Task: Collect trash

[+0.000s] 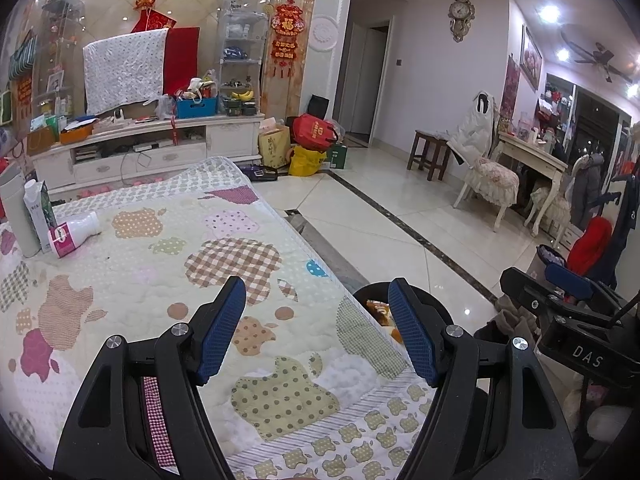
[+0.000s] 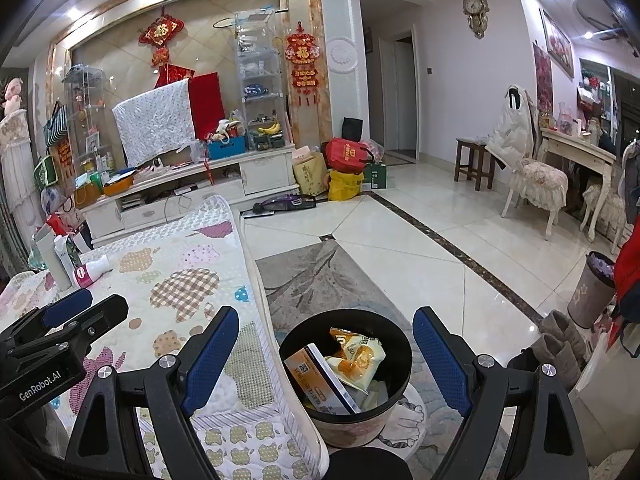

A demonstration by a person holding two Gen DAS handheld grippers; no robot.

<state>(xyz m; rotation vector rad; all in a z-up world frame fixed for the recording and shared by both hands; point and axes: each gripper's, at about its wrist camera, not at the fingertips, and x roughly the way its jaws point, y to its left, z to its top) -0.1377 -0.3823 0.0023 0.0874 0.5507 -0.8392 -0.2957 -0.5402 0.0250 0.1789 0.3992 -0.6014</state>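
A black-lined trash bin (image 2: 402, 364) stands on the floor beside the quilt-covered table (image 2: 172, 276). It holds an orange box (image 2: 316, 376) and yellow snack wrappers (image 2: 360, 354). My right gripper (image 2: 326, 354) is open and empty, just above the bin. My left gripper (image 1: 316, 328) is open and empty over the table's near corner; the bin's rim (image 1: 372, 292) shows past its right finger. At the table's far left a white bottle with a pink label (image 1: 74, 234) lies on its side next to a carton (image 1: 38, 208) and a tall grey container (image 1: 16, 212). They also show in the right wrist view (image 2: 90, 272).
A grey rug (image 2: 320, 276) lies under the bin on the tiled floor. A second bin (image 2: 592, 292) and boots (image 2: 560, 340) are at the right. Bags (image 2: 344, 168) sit by the TV cabinet (image 2: 192, 188). Chairs and a desk (image 2: 576, 152) line the right wall.
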